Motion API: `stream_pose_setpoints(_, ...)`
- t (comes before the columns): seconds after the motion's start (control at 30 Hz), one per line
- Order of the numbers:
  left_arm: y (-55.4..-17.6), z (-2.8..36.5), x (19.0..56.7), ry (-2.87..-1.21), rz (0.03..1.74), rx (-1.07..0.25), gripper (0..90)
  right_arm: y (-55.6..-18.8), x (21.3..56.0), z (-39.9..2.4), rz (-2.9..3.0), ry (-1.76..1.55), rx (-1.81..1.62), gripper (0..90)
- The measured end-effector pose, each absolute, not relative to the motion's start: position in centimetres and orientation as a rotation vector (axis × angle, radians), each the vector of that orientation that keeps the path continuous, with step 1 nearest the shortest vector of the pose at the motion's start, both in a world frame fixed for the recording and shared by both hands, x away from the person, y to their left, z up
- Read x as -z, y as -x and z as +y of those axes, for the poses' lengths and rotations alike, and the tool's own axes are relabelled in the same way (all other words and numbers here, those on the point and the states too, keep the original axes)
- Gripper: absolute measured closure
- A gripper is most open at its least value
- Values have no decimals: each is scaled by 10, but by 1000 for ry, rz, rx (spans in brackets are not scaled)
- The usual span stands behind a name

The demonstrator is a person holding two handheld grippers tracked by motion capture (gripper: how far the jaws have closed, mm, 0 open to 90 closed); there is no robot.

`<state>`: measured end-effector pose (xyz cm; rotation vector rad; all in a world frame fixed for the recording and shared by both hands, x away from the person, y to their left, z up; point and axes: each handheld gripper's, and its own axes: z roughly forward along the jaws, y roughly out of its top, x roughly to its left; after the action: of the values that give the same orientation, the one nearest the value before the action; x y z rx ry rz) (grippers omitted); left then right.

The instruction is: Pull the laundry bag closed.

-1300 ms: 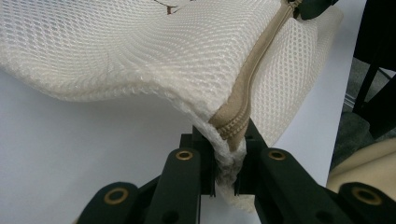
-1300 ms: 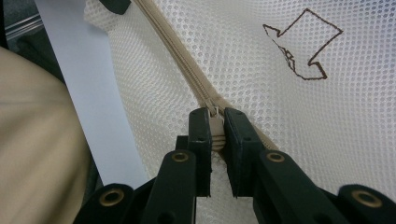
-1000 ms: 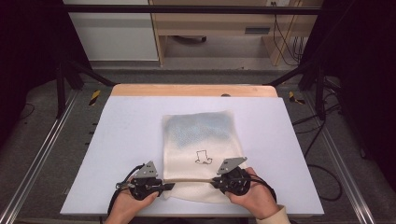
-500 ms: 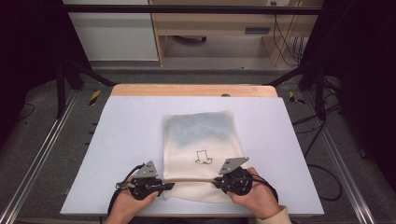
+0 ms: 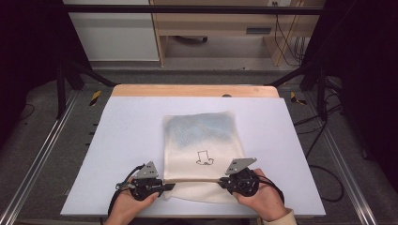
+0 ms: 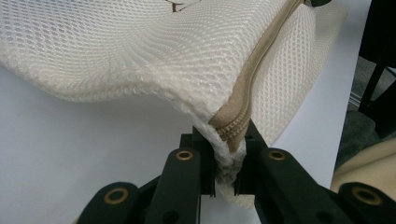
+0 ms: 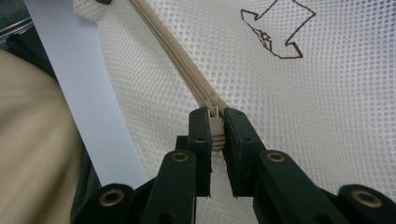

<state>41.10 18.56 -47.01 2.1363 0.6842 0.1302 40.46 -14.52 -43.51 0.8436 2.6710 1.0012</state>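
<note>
Risk 1: your right gripper (image 7: 216, 122) is clamped on the small zipper pull (image 7: 215, 128), a thin tab. A pull off the line of the zipper (image 5: 195, 180) could let it slip from the pads, or jam the slider in the mesh.

Risk 2: your left gripper (image 6: 227, 147) is closed on the corner of the mesh bag (image 5: 202, 154), right at the zipper's end. A hard tug from the right could drag that soft fabric out, leaving no counter-tension.

Bag lies flat on the white table (image 5: 117, 140), near edge toward you, zipper taut between the 2 grippers.

Pose: both hands low at the near edge, left hand (image 5: 129, 206) and right hand (image 5: 260, 199) facing inward toward each other.
</note>
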Motion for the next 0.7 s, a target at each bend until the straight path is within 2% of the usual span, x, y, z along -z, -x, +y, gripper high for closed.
stream_pose_setpoints(0.7, -411, 186, 470, -2136, 681, -129, 821, -402, 433, -162, 2632, -880, -1014, 819)
